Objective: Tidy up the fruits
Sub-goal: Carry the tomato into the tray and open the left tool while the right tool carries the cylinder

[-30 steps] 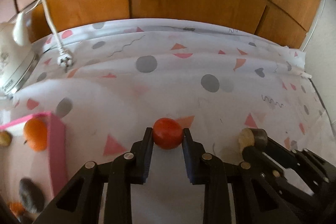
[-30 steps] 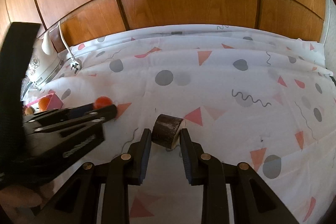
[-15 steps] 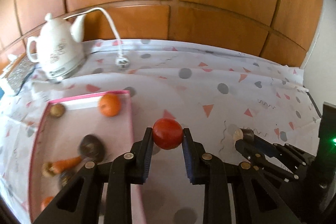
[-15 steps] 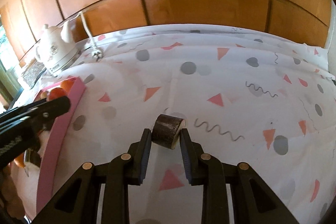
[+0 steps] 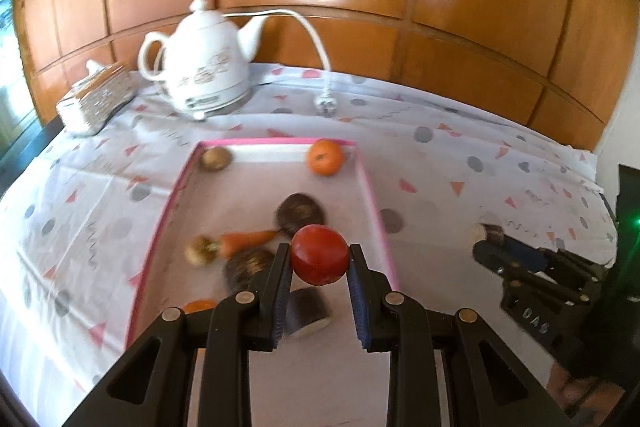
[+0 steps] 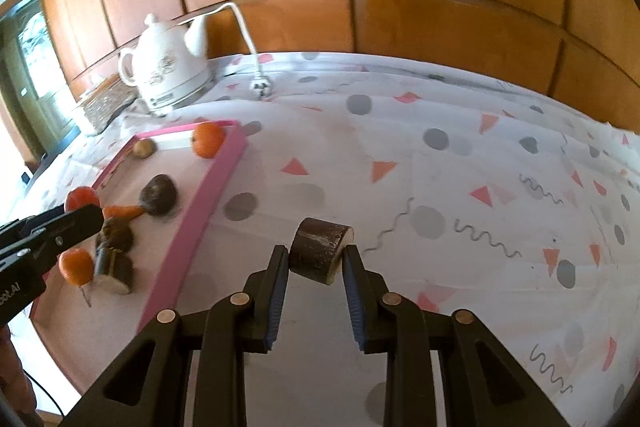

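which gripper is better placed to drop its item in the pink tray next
Left. The left gripper holds the red tomato above the pink tray; the right gripper holds its brown cylinder piece over the tablecloth.

Inside the pink tray (image 5: pixel 372 195), the far middle between the kiwi (image 5: pixel 216 159) and the orange (image 5: pixel 325 157) lies bare. The near half is crowded: dark fruit (image 5: pixel 300 213), carrot (image 5: pixel 244 241) and a cut dark piece (image 5: pixel 308 311). Right of the tray, the cloth-covered surface (image 6: pixel 460 187) lies bare. The kettle (image 5: pixel 204 67) and plug (image 5: pixel 326 105) stand along the back.
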A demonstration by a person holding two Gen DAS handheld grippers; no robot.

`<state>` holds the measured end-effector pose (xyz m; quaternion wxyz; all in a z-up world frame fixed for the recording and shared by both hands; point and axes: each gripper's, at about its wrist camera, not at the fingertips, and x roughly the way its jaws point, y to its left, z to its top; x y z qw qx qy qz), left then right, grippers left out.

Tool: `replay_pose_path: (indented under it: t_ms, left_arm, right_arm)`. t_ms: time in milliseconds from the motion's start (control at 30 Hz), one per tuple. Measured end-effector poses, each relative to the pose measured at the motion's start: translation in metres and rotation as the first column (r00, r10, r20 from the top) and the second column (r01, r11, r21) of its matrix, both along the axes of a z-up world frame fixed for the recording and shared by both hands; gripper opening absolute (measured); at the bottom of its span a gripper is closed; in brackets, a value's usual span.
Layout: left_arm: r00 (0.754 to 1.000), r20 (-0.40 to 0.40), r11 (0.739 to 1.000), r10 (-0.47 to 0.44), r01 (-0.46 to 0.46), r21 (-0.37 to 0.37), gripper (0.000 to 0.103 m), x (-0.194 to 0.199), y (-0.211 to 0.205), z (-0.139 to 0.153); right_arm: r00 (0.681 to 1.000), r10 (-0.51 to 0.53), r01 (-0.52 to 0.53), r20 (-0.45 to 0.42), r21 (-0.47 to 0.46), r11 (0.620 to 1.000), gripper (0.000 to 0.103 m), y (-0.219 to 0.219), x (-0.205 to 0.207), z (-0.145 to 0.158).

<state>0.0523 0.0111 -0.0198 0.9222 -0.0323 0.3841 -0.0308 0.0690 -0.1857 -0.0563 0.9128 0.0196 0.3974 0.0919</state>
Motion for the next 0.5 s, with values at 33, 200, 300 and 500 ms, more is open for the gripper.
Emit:
replay_pose_path:
  t_ms: [33, 200, 300, 500]
  left_arm:
    - [1.0, -0.002, 1.0, 0.007, -0.007, -0.001, 0.027, -0.003, 0.004, -0.001]
    - [0.999, -0.013, 0.999, 0.043, -0.043, -0.01, 0.027, -0.017, 0.026, -0.009]
    - [0.997, -0.031, 0.998, 0.065, -0.066, -0.024, 0.028, -0.026, 0.039, -0.017]
    - [0.994, -0.041, 0.993, 0.1, -0.102, -0.054, 0.028, -0.034, 0.06, -0.027]
  right_arm:
    - [1.0, 0.007, -0.007, 0.002, -0.003, 1.0, 0.028, 0.004, -0.002, 0.001]
    - [0.999, 0.035, -0.035, 0.006, -0.015, 0.999, 0.028, 0.018, -0.008, 0.003]
    - [0.999, 0.052, -0.052, 0.008, -0.025, 0.998, 0.028, 0.026, -0.012, 0.005]
    - [0.996, 0.09, -0.09, 0.009, -0.03, 0.996, 0.028, 0.041, -0.018, 0.009]
